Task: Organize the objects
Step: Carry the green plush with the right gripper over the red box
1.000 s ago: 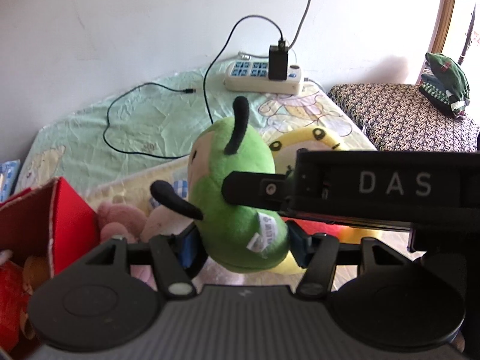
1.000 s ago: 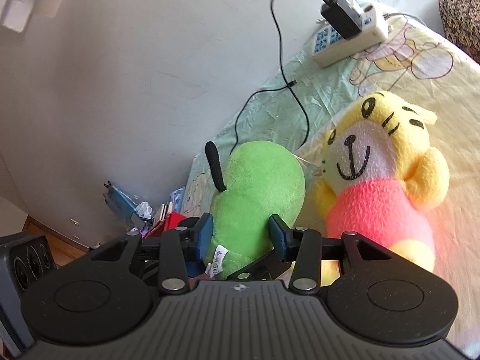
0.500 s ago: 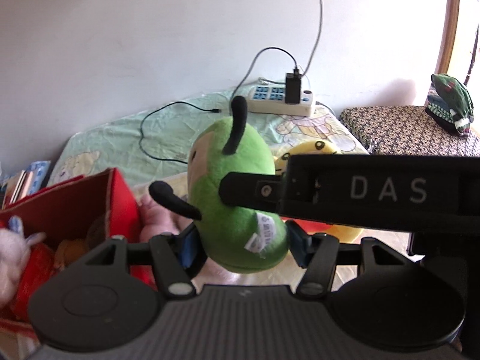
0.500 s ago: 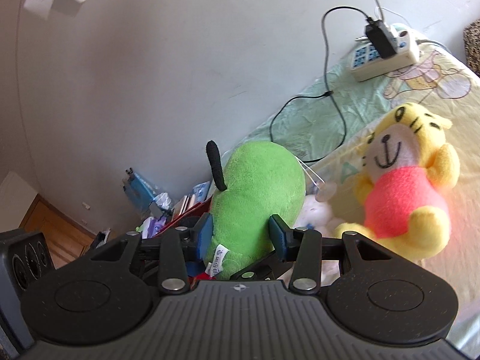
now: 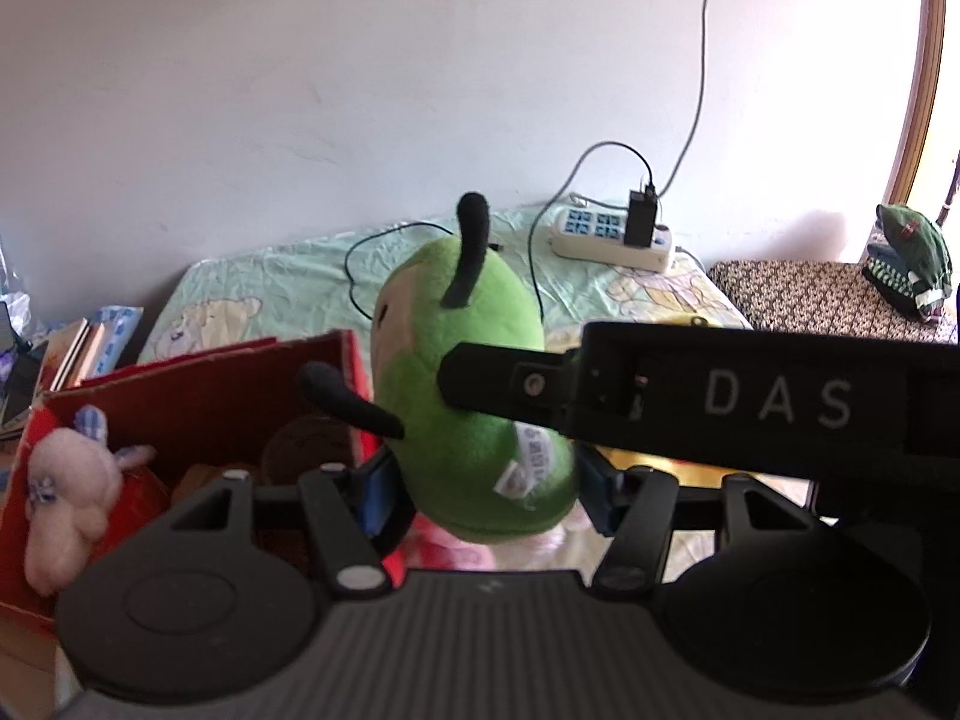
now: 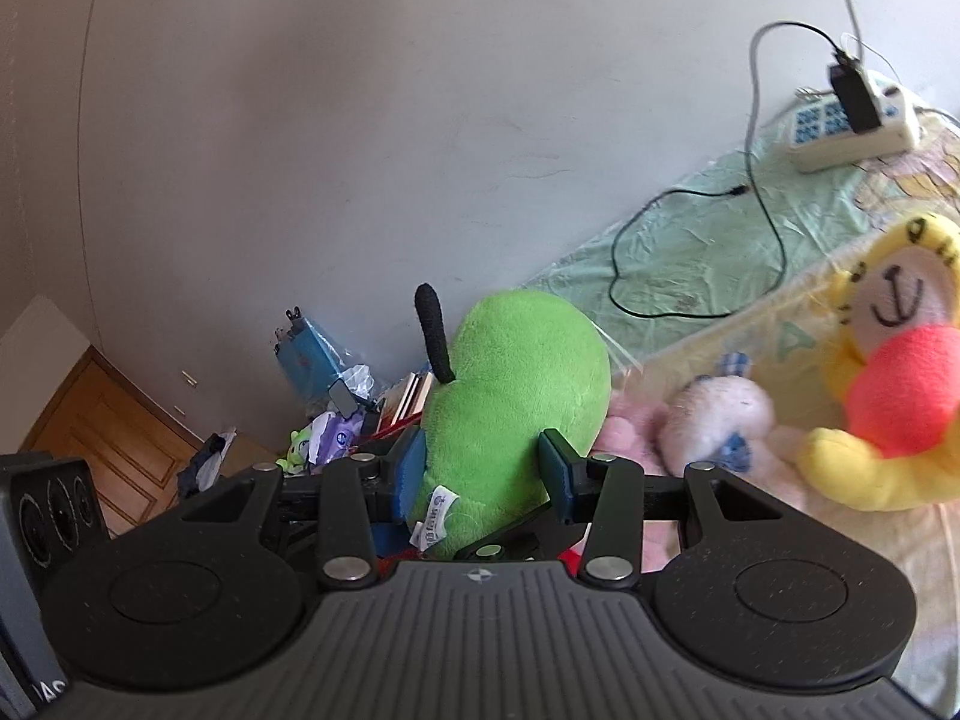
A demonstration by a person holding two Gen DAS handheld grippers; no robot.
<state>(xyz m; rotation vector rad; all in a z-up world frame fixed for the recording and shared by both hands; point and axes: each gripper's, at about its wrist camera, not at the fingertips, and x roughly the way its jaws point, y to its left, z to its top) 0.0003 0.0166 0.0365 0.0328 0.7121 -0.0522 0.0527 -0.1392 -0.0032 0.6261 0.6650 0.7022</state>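
Note:
A green plush toy (image 5: 462, 408) with black antennae hangs in the air, held from two sides. My left gripper (image 5: 486, 489) is shut on its lower body, blue pads pressing both flanks. My right gripper (image 6: 483, 474) is shut on the same green plush toy (image 6: 516, 396); its black body marked DAS (image 5: 774, 405) crosses the left wrist view. The toy hangs just right of the near wall of a red cardboard box (image 5: 198, 372). A pale pink plush (image 5: 66, 480) lies inside the box, with other toys partly hidden.
A yellow plush with a red belly (image 6: 888, 384) and a white-pink plush (image 6: 714, 414) lie on the bed sheet (image 6: 678, 240). A power strip (image 5: 606, 237) with a black cable sits by the wall. Books and clutter (image 6: 336, 396) lie on the floor at left.
Both grippers have carried the green plush up and left, away from the yellow plush. The red box and its contents have come further into the left wrist view.

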